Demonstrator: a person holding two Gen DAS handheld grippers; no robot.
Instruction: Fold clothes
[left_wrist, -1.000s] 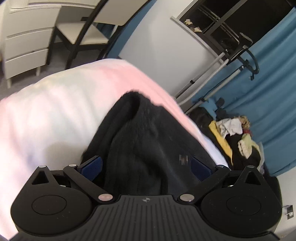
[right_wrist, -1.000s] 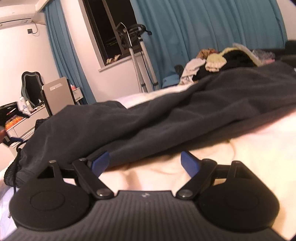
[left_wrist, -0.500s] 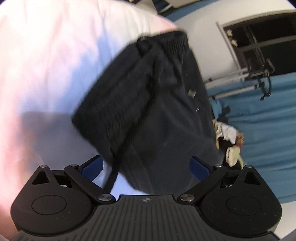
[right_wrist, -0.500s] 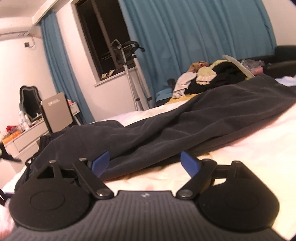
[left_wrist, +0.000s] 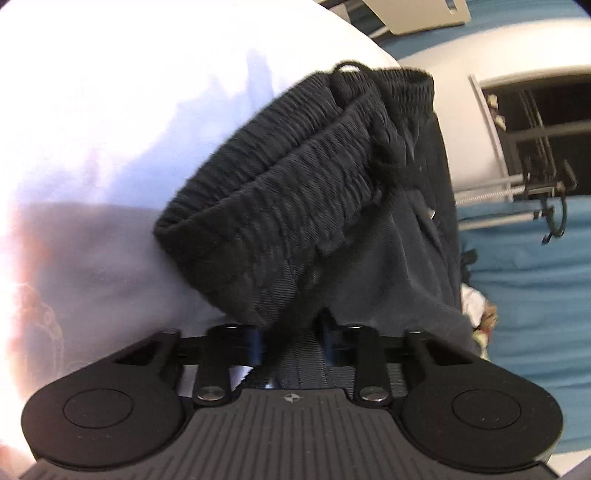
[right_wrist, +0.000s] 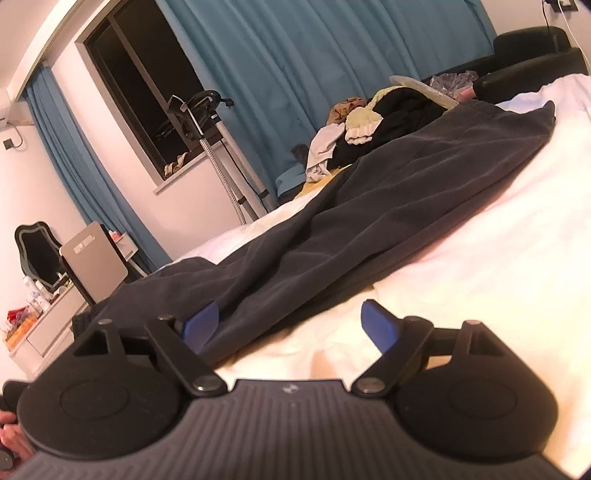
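A pair of black trousers (right_wrist: 388, 206) lies stretched out on a white bed (right_wrist: 498, 266). In the left wrist view its ribbed elastic waistband (left_wrist: 295, 192) with a drawstring fills the middle. My left gripper (left_wrist: 291, 339) is shut on the near edge of the trousers by the waistband; the cloth and the cord run between its fingers. My right gripper (right_wrist: 291, 325) is open and low over the sheet, its left blue pad (right_wrist: 201, 323) against the edge of a trouser leg, its right pad (right_wrist: 378, 323) over bare sheet.
A heap of other clothes (right_wrist: 362, 129) lies at the far side of the bed. Blue curtains (right_wrist: 314, 74), a dark window and a garment steamer stand (right_wrist: 207, 122) are behind. A chair (right_wrist: 92, 262) and dresser stand at the left.
My left gripper has closed on the trousers at the waistband; it was open half a second ago. The right gripper has tilted and drawn back a little, still open.
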